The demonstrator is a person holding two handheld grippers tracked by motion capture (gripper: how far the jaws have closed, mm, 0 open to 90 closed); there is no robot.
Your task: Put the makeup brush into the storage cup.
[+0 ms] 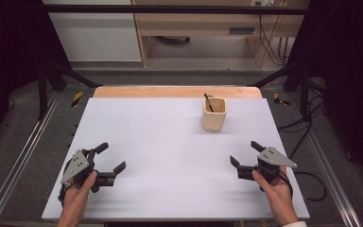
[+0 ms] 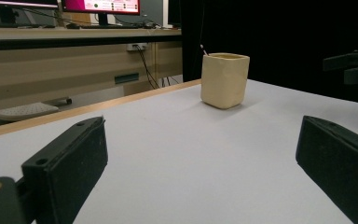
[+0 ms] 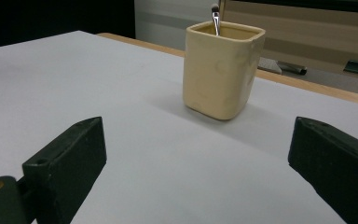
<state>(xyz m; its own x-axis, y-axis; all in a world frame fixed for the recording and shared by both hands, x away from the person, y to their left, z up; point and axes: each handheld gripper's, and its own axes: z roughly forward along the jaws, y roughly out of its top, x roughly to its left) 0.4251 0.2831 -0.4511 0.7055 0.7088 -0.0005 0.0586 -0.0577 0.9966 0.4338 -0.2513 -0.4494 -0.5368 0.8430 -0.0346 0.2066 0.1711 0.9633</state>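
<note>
Counter (image 1: 170, 137): pale grey top with a wooden strip along its far edge, seen from the high view.

Cream holder cup (image 1: 214, 114), squarish with rounded corners, stands upright on the far right part of the counter, well apart from both grippers. A thin dark stick-like tool (image 1: 208, 102) leans inside it, its upper end poking above the rim at the far left corner; whether it is a brush or a pen cannot be told. In the right gripper view the cup (image 3: 221, 70) sits ahead between the jaws but far beyond them, and the tool's metallic tip (image 3: 215, 18) shows over the rim. In the left gripper view the cup (image 2: 224, 79) stands ahead and to the right of centre, near the counter's wooden edge.

Left hand-held gripper (image 1: 106, 160): held low at the near left of the counter, jaws spread wide, nothing between them. It points toward the counter's middle.

Right hand-held gripper (image 1: 248, 154): held at the near right, jaws likewise wide apart and empty, aimed toward the far left. It is the nearer of the two to the cup.

Both rest at or just above the surface; contact cannot be told.
</note>
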